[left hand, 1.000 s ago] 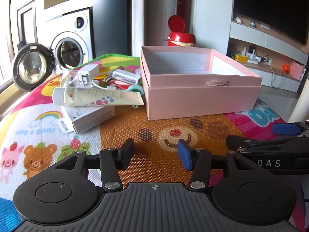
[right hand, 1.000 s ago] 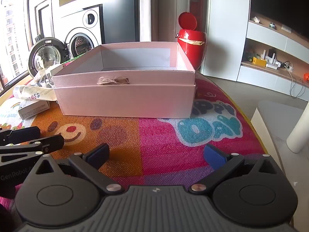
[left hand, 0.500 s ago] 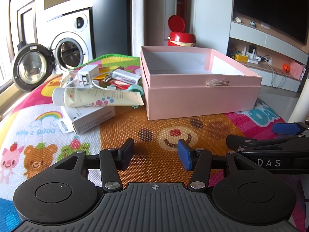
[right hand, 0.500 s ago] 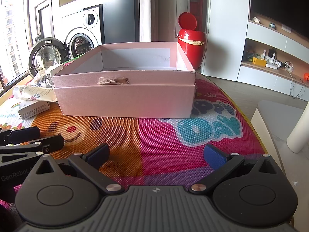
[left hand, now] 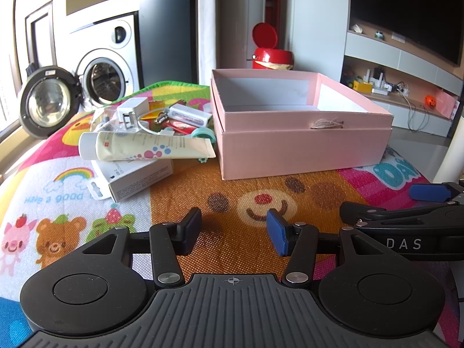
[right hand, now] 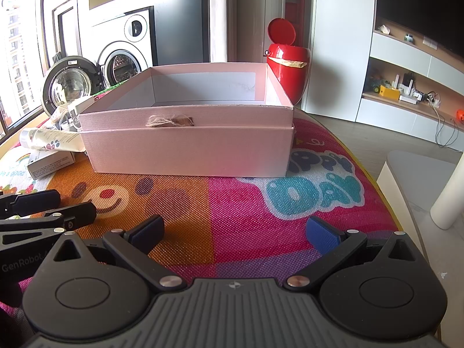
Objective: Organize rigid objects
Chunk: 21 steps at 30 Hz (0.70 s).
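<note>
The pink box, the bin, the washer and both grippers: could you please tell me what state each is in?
pink box: open, lidless, nothing visible inside
red bin: lid flipped up
washing machine door: swung open
tube: lying across the white carton
left gripper: open, fingers empty
right gripper: open, fingers empty

Domestic interior, living area adjoining laundry corner. Evidenced by front-loading washing machine [left hand: 105, 72] with door open, red pedal bin [right hand: 287, 66], wall-mounted television [left hand: 406, 14] above media shelving [right hand: 406, 87], and children's cartoon play mat [left hand: 58, 203].
</note>
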Each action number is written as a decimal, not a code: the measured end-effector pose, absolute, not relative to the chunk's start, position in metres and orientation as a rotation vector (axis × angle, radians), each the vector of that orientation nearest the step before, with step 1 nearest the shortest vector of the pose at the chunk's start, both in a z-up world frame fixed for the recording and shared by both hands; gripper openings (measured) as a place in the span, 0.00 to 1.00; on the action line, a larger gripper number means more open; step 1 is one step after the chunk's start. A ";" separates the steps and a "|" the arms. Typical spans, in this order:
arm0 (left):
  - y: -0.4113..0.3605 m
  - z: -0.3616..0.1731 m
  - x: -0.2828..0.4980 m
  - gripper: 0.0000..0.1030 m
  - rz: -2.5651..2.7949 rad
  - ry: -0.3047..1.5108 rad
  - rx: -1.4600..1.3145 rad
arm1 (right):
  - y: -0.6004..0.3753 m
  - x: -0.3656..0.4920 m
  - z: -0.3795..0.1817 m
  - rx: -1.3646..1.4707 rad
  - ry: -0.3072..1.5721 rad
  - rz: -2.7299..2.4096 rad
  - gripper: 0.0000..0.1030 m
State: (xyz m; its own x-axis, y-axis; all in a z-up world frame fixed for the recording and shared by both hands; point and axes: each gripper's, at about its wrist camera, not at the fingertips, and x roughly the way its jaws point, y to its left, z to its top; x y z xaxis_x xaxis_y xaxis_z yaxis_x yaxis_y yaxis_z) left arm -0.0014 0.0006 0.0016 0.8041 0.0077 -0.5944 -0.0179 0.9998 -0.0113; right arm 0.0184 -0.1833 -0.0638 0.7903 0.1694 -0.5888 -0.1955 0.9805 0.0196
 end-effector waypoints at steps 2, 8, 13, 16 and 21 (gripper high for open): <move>0.001 0.002 -0.001 0.54 0.014 0.637 -0.016 | -0.183 0.018 -0.064 -0.043 0.630 0.196 1.00; 0.002 0.002 -0.002 0.54 0.014 0.636 -0.015 | -0.183 0.018 -0.064 -0.044 0.629 0.196 1.00; 0.003 0.003 -0.002 0.54 0.016 0.637 -0.012 | -0.183 0.018 -0.064 -0.046 0.629 0.196 1.00; 0.003 0.003 -0.002 0.54 0.016 0.637 -0.011 | -0.183 0.018 -0.064 -0.044 0.630 0.196 1.00; 0.002 0.003 -0.002 0.54 0.016 0.637 -0.010 | -0.183 0.019 -0.064 -0.042 0.630 0.197 1.00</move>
